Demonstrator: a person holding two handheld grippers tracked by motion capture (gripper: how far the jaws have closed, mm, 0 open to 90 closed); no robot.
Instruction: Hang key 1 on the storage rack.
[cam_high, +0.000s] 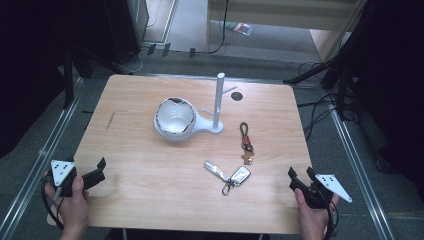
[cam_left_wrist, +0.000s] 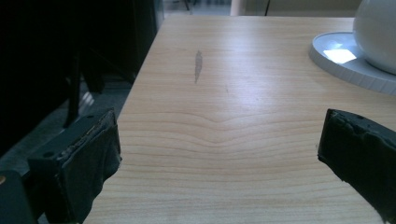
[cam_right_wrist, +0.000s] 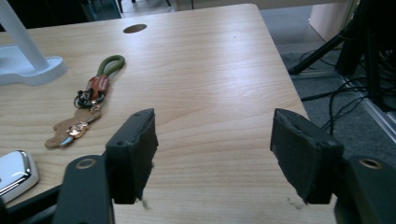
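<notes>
A white bowl (cam_high: 175, 117) sits on the round base of a white stand (cam_high: 218, 100) with an upright post, mid-table. To its right lies a keychain (cam_high: 245, 142) with a green loop and a brown charm, and nearer the front a silver car key fob (cam_high: 235, 176). My left gripper (cam_high: 100, 170) rests at the table's front left corner, open, with bare wood between its pads (cam_left_wrist: 88, 158). My right gripper (cam_high: 301, 174) is at the front right edge, open and holding nothing (cam_right_wrist: 215, 140). Left of its jaws I see the keychain (cam_right_wrist: 88, 102) and the fob (cam_right_wrist: 14, 170).
The wooden table (cam_high: 150, 190) has a round cable hole (cam_high: 236, 96) near the back right. The stand base (cam_left_wrist: 345, 65) and the bowl (cam_left_wrist: 378, 32) show ahead and to the right of my left gripper. Cables and dark tripod legs (cam_high: 325, 75) surround the table on the floor.
</notes>
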